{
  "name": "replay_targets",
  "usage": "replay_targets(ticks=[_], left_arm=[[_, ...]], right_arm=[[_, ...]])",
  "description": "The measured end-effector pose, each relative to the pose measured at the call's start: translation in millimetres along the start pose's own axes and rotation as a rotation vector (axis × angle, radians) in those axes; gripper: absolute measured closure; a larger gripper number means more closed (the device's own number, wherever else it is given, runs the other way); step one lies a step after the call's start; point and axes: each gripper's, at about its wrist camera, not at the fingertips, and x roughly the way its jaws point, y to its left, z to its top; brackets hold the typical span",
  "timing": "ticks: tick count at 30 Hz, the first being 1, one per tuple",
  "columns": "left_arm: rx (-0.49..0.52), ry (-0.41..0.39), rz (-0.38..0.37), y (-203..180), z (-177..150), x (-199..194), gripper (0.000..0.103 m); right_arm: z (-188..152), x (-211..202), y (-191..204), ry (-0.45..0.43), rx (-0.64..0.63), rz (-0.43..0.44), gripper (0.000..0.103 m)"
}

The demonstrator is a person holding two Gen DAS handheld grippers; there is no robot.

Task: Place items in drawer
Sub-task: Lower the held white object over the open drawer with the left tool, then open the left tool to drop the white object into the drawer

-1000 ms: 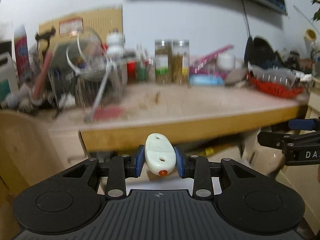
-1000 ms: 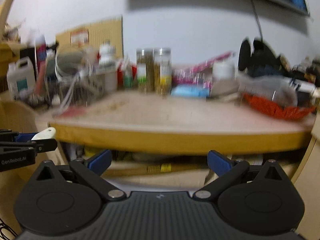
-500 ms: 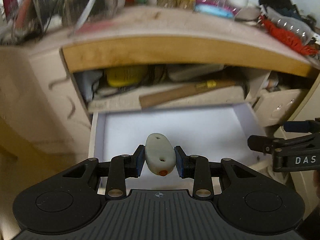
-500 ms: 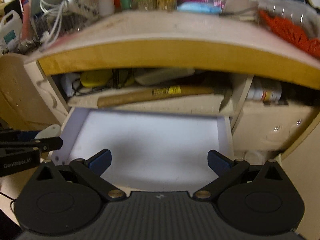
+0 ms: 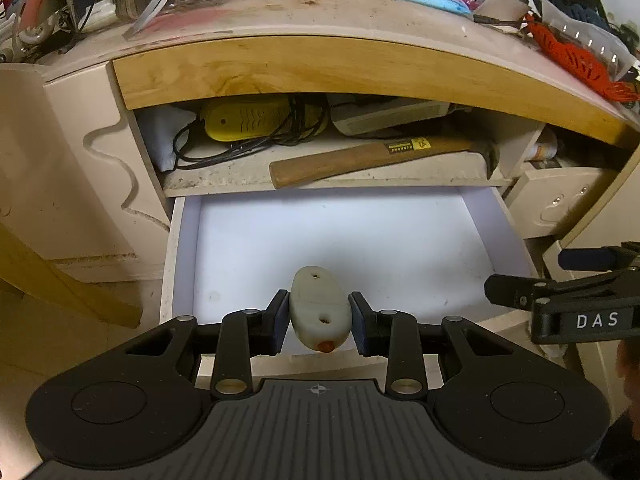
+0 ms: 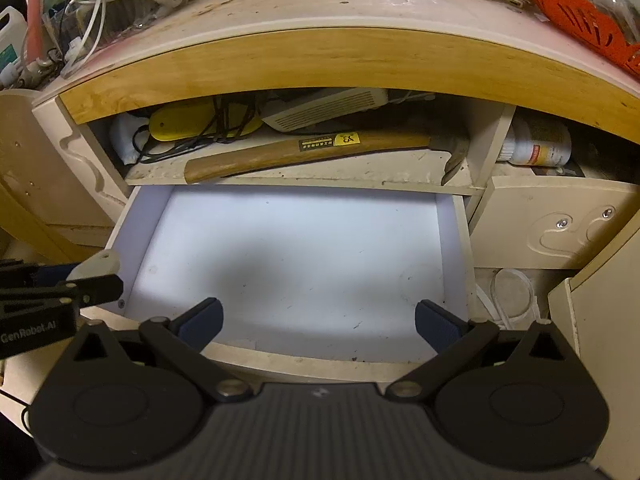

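Left gripper (image 5: 319, 316) clamping pale oval gadget (image 5: 318, 309) over open drawer (image 5: 185, 248), right gripper (image 6: 316, 319) at 3 o'clock, jaws spread wide, hammer (image 6: 304, 150) on shelf at 12 o'clock

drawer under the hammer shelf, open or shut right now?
Open. The drawer is pulled out below the hammer shelf, its white floor bare in both views; the left gripper holds a pale oval gadget above it.

"DAS" — right gripper (image 5: 576, 280); "GenRobot.AI" — left gripper (image 6: 92, 280).
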Motion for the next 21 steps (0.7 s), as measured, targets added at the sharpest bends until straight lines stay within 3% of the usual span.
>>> replay_targets(ticks=[21], left_arm=[[-0.012, 0.022, 0.008, 3.2, 10.3, 32.3, 0.073]], right_arm=[[13.9, 24.5, 0.7, 0.008, -0.011, -0.019, 0.0]])
